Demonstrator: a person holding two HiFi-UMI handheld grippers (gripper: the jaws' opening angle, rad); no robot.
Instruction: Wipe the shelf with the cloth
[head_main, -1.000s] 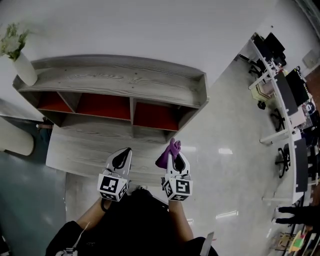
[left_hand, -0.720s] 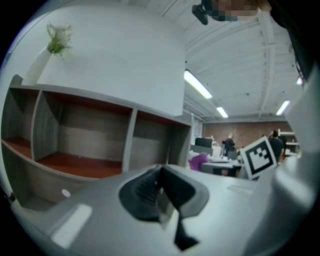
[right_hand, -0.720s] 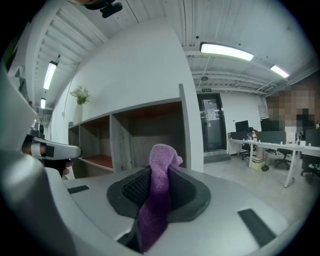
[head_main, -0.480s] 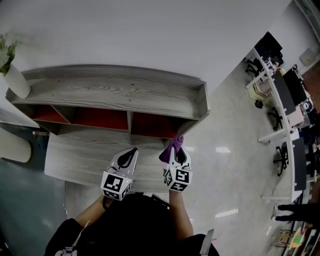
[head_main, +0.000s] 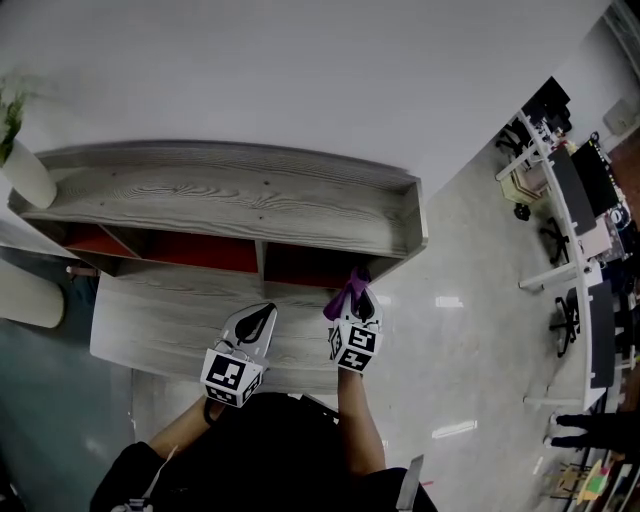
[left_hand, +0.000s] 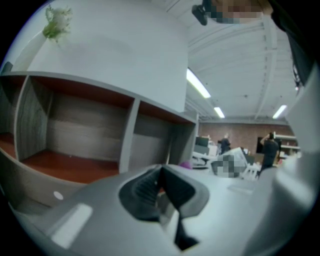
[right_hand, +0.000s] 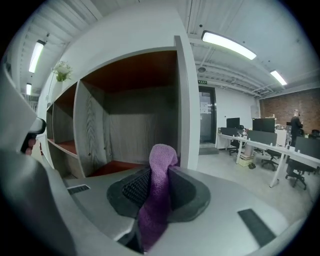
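Purple cloth, pinched in the right gripper, is edging up to the right bay of the shelf, so wiping is nearing; the left gripper is following, jaws together, empty

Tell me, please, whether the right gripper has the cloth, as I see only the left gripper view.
Observer: Yes, the right gripper is shut on the purple cloth.
Operator: Where is it pointing?
Observer: At the rightmost compartment of the shelf, with the cloth near that compartment's front edge.
Operator: And what stands on top?
Observer: A white vase, at the left end of the shelf's top.
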